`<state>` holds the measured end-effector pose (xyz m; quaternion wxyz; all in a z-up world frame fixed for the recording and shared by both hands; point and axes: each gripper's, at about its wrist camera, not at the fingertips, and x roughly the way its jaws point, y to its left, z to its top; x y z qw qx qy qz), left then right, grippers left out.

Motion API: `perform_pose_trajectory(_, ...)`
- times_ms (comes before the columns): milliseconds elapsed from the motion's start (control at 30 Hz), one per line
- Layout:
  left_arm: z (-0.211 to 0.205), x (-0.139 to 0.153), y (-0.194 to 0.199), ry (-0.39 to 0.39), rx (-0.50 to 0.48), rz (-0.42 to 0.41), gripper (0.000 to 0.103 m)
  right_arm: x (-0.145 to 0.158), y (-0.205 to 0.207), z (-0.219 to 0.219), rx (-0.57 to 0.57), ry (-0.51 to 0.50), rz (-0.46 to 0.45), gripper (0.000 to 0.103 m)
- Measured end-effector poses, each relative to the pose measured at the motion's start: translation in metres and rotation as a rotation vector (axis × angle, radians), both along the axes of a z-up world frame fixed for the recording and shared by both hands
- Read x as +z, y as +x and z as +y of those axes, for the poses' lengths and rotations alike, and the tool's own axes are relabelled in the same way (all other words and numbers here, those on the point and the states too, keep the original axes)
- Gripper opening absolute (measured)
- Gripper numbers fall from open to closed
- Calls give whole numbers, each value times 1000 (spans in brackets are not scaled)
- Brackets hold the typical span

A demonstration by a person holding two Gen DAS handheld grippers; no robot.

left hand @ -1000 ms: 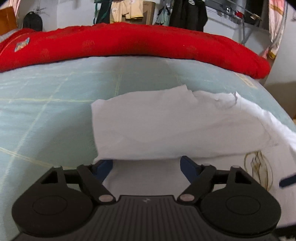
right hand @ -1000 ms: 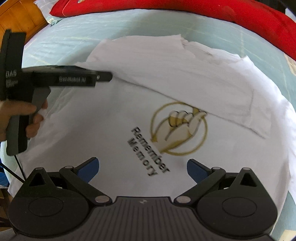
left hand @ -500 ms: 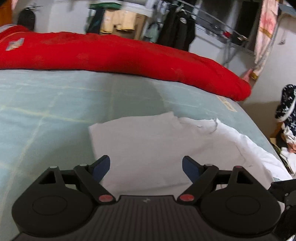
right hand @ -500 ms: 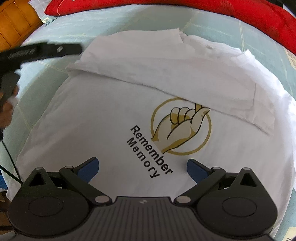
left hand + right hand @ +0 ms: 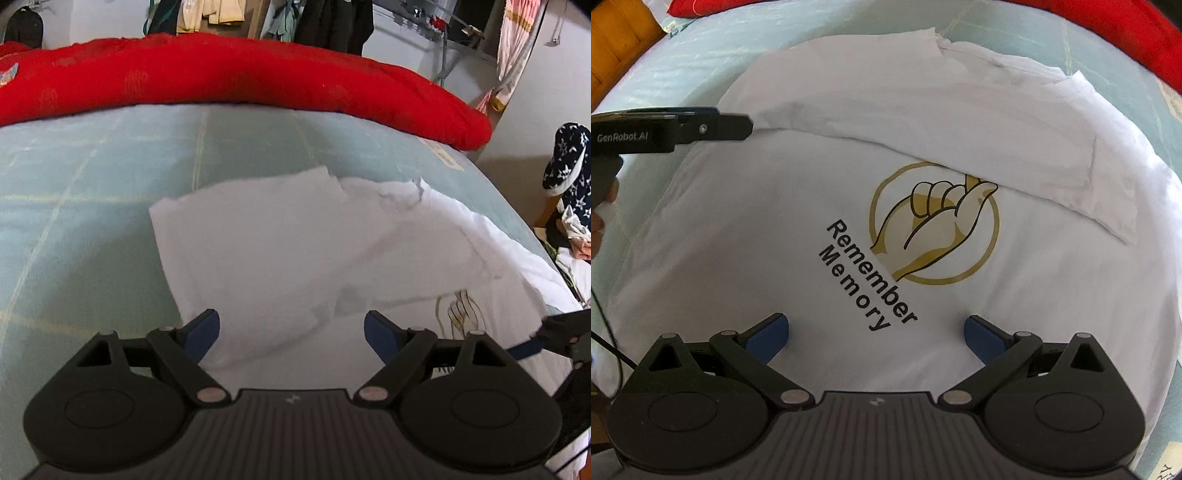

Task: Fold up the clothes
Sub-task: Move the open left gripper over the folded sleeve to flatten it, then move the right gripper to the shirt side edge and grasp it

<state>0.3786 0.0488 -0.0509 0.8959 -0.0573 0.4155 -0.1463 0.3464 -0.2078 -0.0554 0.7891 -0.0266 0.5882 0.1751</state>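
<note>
A white T-shirt (image 5: 820, 206) lies spread on a pale green bedsheet (image 5: 92, 192) crossed by thin yellowish lines. Its far part is folded over the body, forming a long flap (image 5: 960, 122) that runs across the shirt and covers the top edge of the printed design. That print (image 5: 934, 225) shows a gold ring around a closed hand, with "Remember Memory" in black letters set on a slant beside it.

The left gripper (image 5: 291, 330) hangs over the near left corner of the folded flap; its 2 blue-padded fingers (image 5: 201, 332) stand wide apart, released, with only cloth below them and nothing pinched. In the right wrist view the same tool reaches in from the left edge as a black bar (image 5: 701, 127), its tip at the end of the flap; whether it touches the cloth cannot be told.

The right gripper (image 5: 875, 336) points steeply down over the shirt's near half, just below the lettering. Its blue fingers (image 5: 768, 336) are also spread wide and grasp nothing.

A thick red quilt (image 5: 240, 85) lies along the far side of the bed, well apart from the shirt. Clothes (image 5: 332, 22) hang against the wall behind it, and a dark star-patterned fabric item (image 5: 565, 162) sits off the bed's right side.
</note>
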Motion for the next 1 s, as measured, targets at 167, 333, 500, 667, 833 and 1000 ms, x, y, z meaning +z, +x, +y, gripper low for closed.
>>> perform_pose_trajectory(167, -8, 4, 10, -25, -4, -17, 85, 18, 13, -38, -164, 125, -28, 103)
perform_pose_trajectory(333, -19, 2, 17, -34, -26, -10, 85, 17, 25, -85, -345, 283, -51, 103)
perform_pose_trajectory(500, -26, 1, 18, -20, -42, -4, 85, 5, 33, -130, -536, 449, -79, 103)
perform_pose_trajectory(667, -30, 1, 18, -13, -47, 2, 85, -6, 42, -157, -668, 578, -74, 103)
perform_pose_trajectory(833, -34, 1, 21, -14, -45, 8, 85, -22, 43, -171, -755, 682, -44, 103)
perform_pose_trajectory(1000, -36, 3, 21, -17, -59, -5, 85, -31, 46, -184, -834, 766, -48, 103)
